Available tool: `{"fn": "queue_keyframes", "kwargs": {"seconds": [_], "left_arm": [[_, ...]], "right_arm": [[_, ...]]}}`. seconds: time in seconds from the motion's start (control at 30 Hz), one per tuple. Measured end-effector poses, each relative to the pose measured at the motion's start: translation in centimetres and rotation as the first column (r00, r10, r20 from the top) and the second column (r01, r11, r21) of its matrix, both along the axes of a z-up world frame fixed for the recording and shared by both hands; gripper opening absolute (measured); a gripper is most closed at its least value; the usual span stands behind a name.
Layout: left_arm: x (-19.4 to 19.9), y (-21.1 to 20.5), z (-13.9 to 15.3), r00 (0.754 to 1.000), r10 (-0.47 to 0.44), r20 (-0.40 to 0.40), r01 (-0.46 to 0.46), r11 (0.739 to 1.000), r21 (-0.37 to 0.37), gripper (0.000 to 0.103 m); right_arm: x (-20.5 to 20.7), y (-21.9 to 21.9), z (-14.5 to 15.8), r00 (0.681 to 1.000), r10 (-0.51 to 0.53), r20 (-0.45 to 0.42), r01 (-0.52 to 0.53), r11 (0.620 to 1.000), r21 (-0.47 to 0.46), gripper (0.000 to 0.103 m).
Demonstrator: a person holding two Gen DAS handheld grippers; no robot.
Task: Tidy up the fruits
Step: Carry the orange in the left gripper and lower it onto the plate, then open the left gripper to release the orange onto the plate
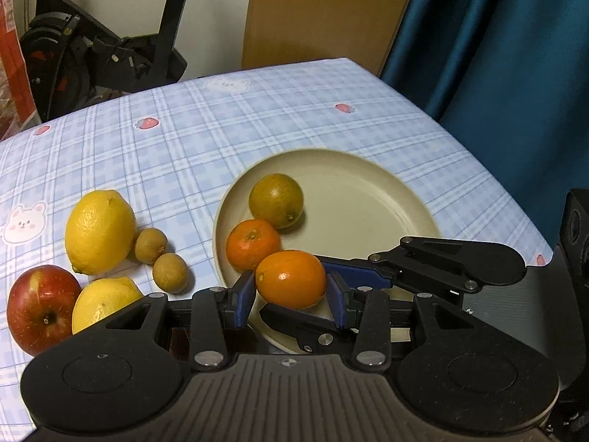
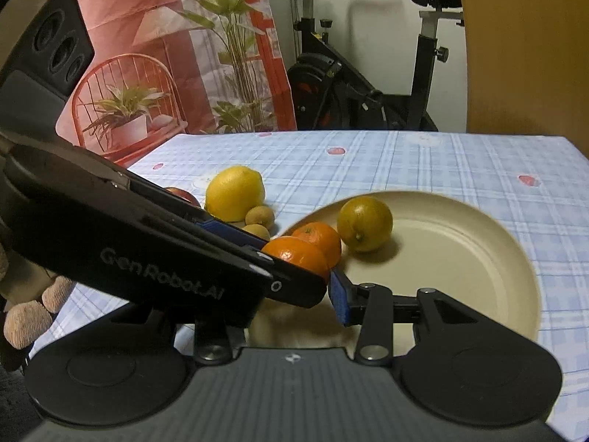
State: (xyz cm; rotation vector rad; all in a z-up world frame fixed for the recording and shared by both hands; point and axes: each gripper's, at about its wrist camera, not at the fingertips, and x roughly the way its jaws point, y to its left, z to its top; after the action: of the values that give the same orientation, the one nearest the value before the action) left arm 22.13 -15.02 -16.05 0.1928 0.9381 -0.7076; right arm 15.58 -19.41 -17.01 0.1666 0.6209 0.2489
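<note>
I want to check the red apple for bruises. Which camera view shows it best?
The left wrist view: the red apple lies almost fully exposed beside a lemon. In the right wrist view only a sliver shows behind the left gripper.

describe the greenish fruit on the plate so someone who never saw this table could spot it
Find the round beige plate on the blue checked tablecloth. Three fruits sit along its left side; the greenish-yellow one is farthest back. The two nearer ones are bright orange, while this one is dull olive-yellow.
</note>
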Motion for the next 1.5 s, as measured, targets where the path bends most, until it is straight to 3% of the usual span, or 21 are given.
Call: {"fn": "queue_keyframes", "kwargs": {"seconds": [0.43,0.8,1.2,1.37,1.5], "left_arm": [[0.7,-1.0,-0.8,1.0,0.0,0.018,0.0,1.0,0.03,0.044],[0.4,0.0,-0.2,0.999,0.026,0.02,-0.026,1.0,-0.006,0.044],[-0.9,2.4,2.7,0.994,0.079,0.072,-0.072,0.992,-0.1,0.044],[-2.1,5.4,4.1,0.979,0.172,0.108,-0.152,0.973,-0.174,0.044],[-3.3,8.1,4.3,0.963,0.237,0.132,-0.211,0.96,-0.184,0.044]], "right_arm": [[0.2,0.2,-0.8,1.0,-0.015,-0.01,0.015,1.0,0.013,0.043],[-0.3,0.5,-0.3,1.0,-0.023,-0.003,0.023,0.999,0.023,0.045],[-2.6,1.2,1.5,0.998,-0.039,0.047,0.037,0.999,0.034,0.045],[-3.3,1.8,2.1,0.997,-0.022,0.069,0.021,0.999,0.024,0.045],[-3.5,2.3,2.1,0.997,-0.01,0.072,0.009,1.0,0.018,0.045]]}}
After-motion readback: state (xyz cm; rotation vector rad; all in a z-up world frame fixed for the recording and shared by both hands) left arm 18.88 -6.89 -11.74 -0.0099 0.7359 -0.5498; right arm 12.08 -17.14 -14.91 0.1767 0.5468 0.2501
